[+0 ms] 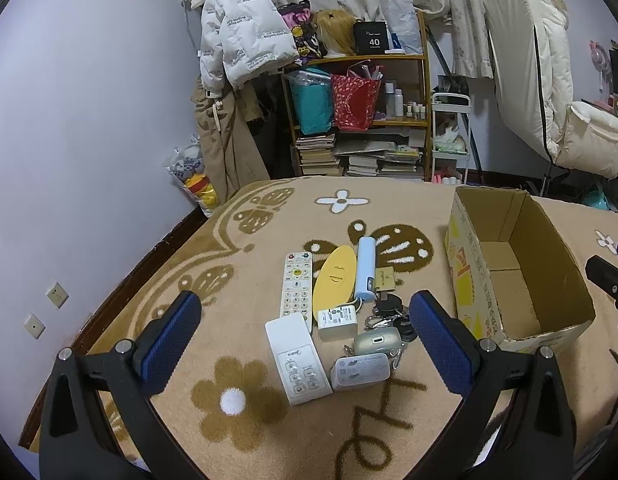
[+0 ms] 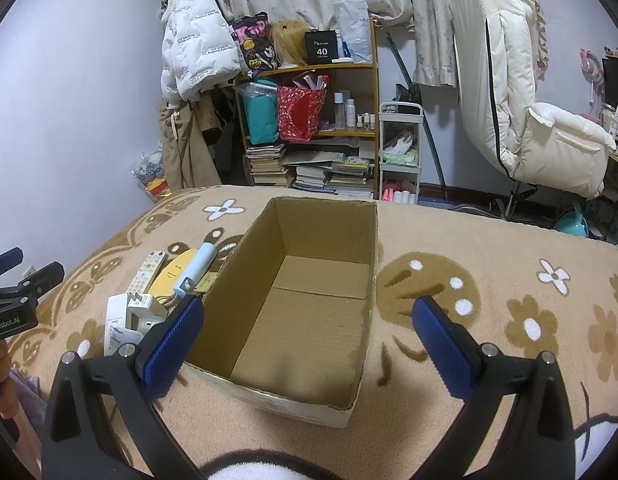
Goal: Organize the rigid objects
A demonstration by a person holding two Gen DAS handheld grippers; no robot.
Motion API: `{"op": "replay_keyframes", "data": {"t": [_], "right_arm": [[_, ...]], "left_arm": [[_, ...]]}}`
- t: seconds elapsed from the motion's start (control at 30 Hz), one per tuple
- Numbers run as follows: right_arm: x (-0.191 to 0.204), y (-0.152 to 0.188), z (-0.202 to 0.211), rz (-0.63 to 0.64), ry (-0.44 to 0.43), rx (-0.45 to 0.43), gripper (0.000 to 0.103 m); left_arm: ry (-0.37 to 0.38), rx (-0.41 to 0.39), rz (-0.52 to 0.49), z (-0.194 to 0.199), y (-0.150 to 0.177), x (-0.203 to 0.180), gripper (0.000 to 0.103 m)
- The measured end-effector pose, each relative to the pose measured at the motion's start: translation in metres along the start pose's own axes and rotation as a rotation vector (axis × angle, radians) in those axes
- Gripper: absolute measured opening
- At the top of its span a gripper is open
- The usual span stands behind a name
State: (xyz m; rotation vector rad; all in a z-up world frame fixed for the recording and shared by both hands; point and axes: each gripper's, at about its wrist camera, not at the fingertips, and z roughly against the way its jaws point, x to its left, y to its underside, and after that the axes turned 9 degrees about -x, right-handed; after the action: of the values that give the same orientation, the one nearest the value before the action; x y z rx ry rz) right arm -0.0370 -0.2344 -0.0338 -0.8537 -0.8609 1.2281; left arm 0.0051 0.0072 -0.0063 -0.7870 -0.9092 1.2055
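Rigid objects lie in a tight cluster on the patterned blanket, directly ahead of the left gripper and between its two wide-spread fingers, which hold nothing. Nearest the fingertips are a white control panel remote and a white rounded power adapter, then a silver earbud case, a bunch of keys and a small white charger. Beyond those lie a white TV remote, a yellow oval case and a light blue power bank.

The cardboard box sits straight ahead of the right gripper, whose fingers are also spread apart and empty, hovering over the box's near rim. The box interior shows only bare cardboard, so by my reading the sorting has not started: every item is left to move.

The TV remote, yellow case and power bank all run lengthwise away from the left gripper, roughly parallel and side by side. The control panel remote's long axis tilts slightly leftward going away. The box's long axis also runs away from the right gripper, open side up.
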Motion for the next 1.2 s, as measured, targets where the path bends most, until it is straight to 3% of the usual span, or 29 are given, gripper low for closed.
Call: {"op": "replay_keyframes", "data": {"t": [1.2], "right_arm": [[0.0036, 0.0022, -0.0021, 0.004, 0.001, 0.004, 0.103]], "left_arm": [[-0.001, 0.012, -0.007, -0.0022, 0.0031, 0.0025, 0.103]]}}
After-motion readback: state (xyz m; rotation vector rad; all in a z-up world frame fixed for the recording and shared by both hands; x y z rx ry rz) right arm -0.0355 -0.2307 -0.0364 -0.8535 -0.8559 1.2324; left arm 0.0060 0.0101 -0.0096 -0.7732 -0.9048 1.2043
